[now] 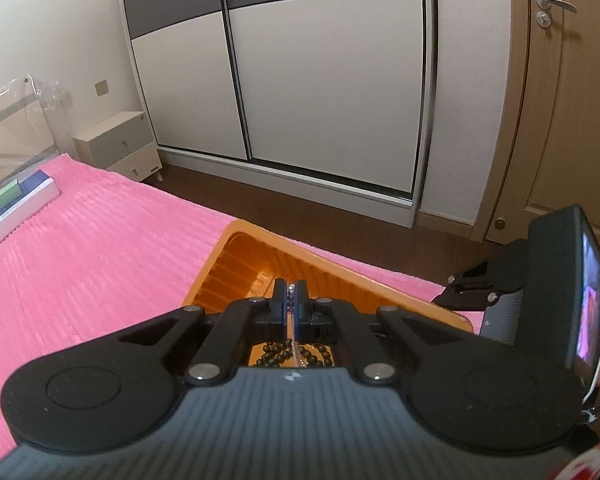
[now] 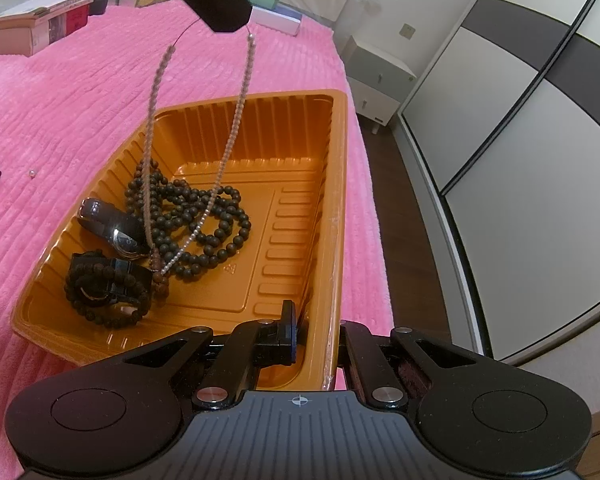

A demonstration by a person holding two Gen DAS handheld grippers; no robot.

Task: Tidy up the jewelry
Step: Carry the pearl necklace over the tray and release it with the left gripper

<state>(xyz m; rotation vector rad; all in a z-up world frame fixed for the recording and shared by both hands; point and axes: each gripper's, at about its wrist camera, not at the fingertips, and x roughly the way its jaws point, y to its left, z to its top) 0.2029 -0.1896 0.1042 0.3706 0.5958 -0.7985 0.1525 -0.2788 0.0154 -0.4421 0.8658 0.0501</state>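
1. Pink ribbed bedding (image 2: 80, 92) carries the job, with an orange tray (image 2: 336, 184) near its edge, wardrobe side.
2. Hanging over the tray, a pale bead necklace (image 2: 236, 92) dangles from the left gripper (image 1: 291, 300), pinched shut on its cord so the loop drops straight in.
3. Its low end touches the dark bead strand (image 2: 204, 216) at the tray's centre; watches (image 2: 116, 232) lie at 9 o'clock.
4. The right gripper (image 2: 312, 328) straddles the near tray wall, likely steadying it; its grip I cannot tell.
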